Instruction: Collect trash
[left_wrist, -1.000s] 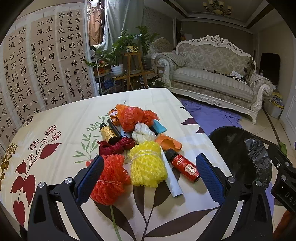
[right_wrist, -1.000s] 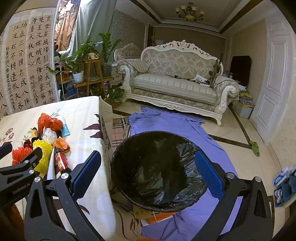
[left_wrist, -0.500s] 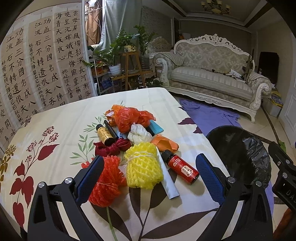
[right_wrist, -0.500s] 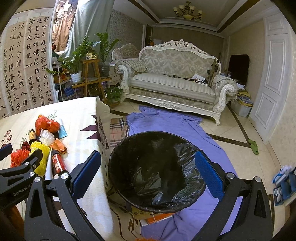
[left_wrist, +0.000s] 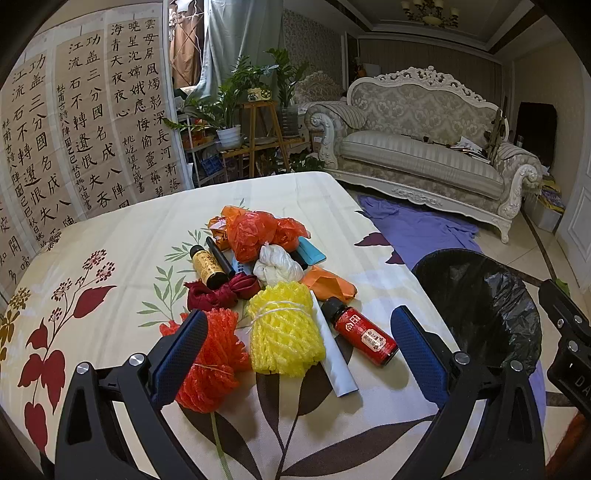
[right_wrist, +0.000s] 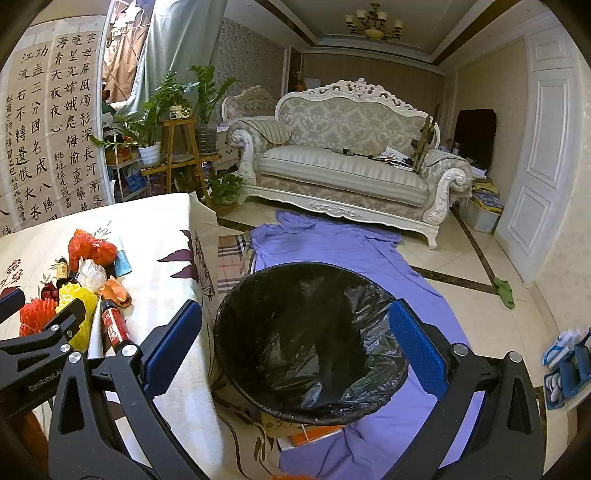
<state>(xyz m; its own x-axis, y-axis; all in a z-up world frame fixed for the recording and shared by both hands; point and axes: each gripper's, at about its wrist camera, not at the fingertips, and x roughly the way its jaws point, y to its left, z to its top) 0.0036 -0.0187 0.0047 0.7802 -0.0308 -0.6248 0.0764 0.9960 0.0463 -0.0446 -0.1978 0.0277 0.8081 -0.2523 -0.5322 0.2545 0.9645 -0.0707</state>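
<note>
- Two foam fruit nets lie at the near edge of the pile: one yellow foam net (left_wrist: 284, 332) and one orange-red foam net (left_wrist: 210, 365) at its 9 o'clock, each tied with string.
- Two small bottles: a red bottle (left_wrist: 364, 336) with a black cap and gold characters too small to read, at 3 o'clock of the yellow net, and a yellow-labelled bottle (left_wrist: 208, 266) at 11 o'clock.
- One white paper roll (left_wrist: 334, 365) lies between yellow net and red bottle.
- One each further back: orange plastic bag (left_wrist: 258, 232), white knotted bag (left_wrist: 277, 267), dark red cloth knot (left_wrist: 218, 293), teal pack (left_wrist: 312, 251).
- All sit on the floral tablecloth (left_wrist: 110, 243).
- The left gripper (left_wrist: 295, 350) is spread wide, empty, its fingers flanking the nets without touching.
- The right gripper (right_wrist: 293, 338) is spread wide, empty, over the black-lined bin (right_wrist: 310, 339).
- Only the right view shows "GenRobot.AI" on the left gripper's side, a white door (right_wrist: 543, 173) and the bin's whole opening.
- Calligraphy panels (left_wrist: 74, 122) hang at 10 o'clock.
</note>
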